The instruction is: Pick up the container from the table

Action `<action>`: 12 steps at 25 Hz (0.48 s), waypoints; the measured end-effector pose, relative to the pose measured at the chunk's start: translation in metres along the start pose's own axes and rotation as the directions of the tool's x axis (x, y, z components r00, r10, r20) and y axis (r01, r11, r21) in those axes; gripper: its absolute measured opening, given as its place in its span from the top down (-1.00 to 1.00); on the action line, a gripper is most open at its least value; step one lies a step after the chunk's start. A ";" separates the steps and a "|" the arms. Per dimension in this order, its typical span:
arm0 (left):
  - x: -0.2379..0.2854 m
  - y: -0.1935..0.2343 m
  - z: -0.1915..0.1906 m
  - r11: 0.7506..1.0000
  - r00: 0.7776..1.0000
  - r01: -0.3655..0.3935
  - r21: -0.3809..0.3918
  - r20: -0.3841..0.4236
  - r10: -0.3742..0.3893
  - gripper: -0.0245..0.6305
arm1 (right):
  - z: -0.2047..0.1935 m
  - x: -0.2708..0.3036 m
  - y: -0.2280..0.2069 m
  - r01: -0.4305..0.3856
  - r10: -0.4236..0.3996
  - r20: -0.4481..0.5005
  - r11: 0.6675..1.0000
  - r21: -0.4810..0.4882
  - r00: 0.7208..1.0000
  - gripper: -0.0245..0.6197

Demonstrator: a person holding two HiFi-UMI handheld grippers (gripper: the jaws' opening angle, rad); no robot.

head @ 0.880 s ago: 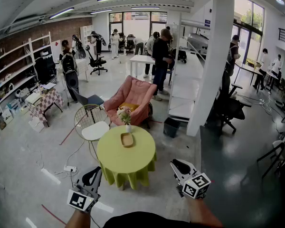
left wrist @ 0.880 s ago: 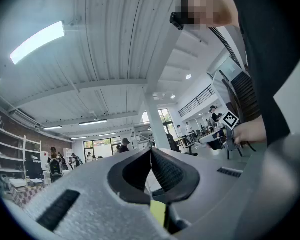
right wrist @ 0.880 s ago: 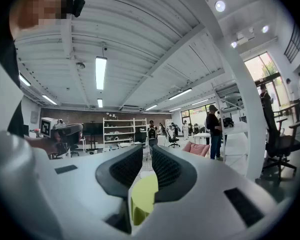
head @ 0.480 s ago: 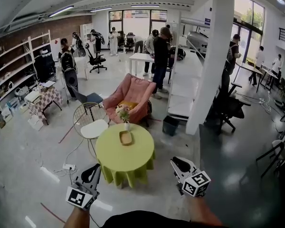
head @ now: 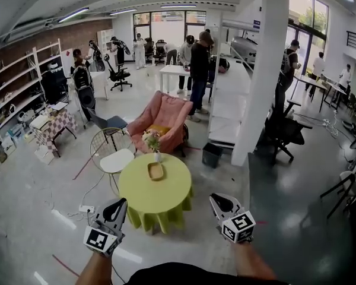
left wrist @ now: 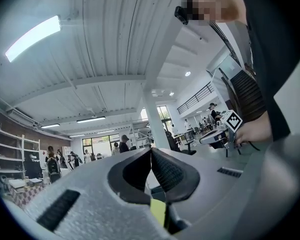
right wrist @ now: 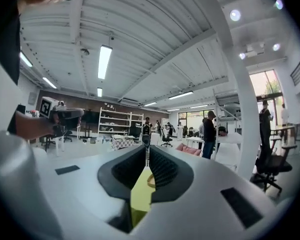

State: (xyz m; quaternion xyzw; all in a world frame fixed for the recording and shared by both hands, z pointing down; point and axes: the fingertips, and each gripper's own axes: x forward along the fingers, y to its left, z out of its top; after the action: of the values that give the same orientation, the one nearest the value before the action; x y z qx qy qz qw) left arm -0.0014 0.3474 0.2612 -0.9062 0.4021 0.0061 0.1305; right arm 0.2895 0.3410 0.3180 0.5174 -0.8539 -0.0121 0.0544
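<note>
A small tan wooden container [head: 155, 171] lies on the round table [head: 166, 203], which is covered with a yellow-green cloth, just in front of a vase of flowers [head: 152, 142]. My left gripper [head: 121, 202] hovers off the table's near left edge, and in its own view the left gripper [left wrist: 151, 151] has its jaws shut and empty. Off the near right edge is my right gripper [head: 215, 198], also shut with nothing held, as the right gripper [right wrist: 146, 148] shows. Both point level towards the table, well short of the container.
A white wire chair [head: 114, 154] and a pink armchair [head: 165, 119] stand behind the table. A white pillar [head: 262, 76] and a dark bin [head: 212, 155] are to the right. Several people stand further back. A power strip [head: 86, 209] and cable lie on the floor at the left.
Both grippers have edged slightly up and inward in the head view, and the table sits a little higher in the picture. The jaws stay shut.
</note>
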 end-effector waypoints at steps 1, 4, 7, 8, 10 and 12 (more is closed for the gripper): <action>0.000 0.000 -0.003 1.000 1.000 -0.001 -0.002 -0.005 0.001 0.87 | -0.002 0.001 0.002 -0.003 0.003 -0.003 1.000 -0.022 1.000 0.83; 0.003 0.008 -0.009 1.000 1.000 -0.003 -0.011 -0.018 0.003 0.87 | -0.006 0.011 0.006 -0.010 0.009 -0.005 1.000 -0.022 1.000 0.83; 0.006 0.017 -0.013 0.999 1.000 -0.004 -0.042 -0.024 0.003 0.87 | -0.005 0.020 0.007 -0.012 0.012 -0.014 1.000 -0.005 1.000 0.83; 0.008 0.020 -0.015 0.998 1.000 -0.001 -0.059 -0.022 -0.001 0.87 | -0.006 0.022 0.006 -0.011 0.011 -0.019 1.000 -0.006 1.000 0.83; 0.011 0.025 -0.017 0.996 1.000 0.010 -0.084 -0.003 -0.011 0.87 | -0.006 0.027 0.005 -0.006 0.006 -0.026 1.000 -0.007 1.000 0.83; 0.016 0.034 -0.021 0.996 1.000 0.019 -0.086 0.007 -0.019 0.87 | -0.006 0.034 0.004 0.002 -0.002 -0.032 1.000 -0.001 0.999 0.83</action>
State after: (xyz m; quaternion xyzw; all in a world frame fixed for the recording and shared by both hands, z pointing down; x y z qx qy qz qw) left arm -0.0173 0.3093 0.2717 -0.9148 0.3925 0.0250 0.0925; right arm 0.2709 0.3129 0.3271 0.5183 -0.8525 -0.0043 0.0681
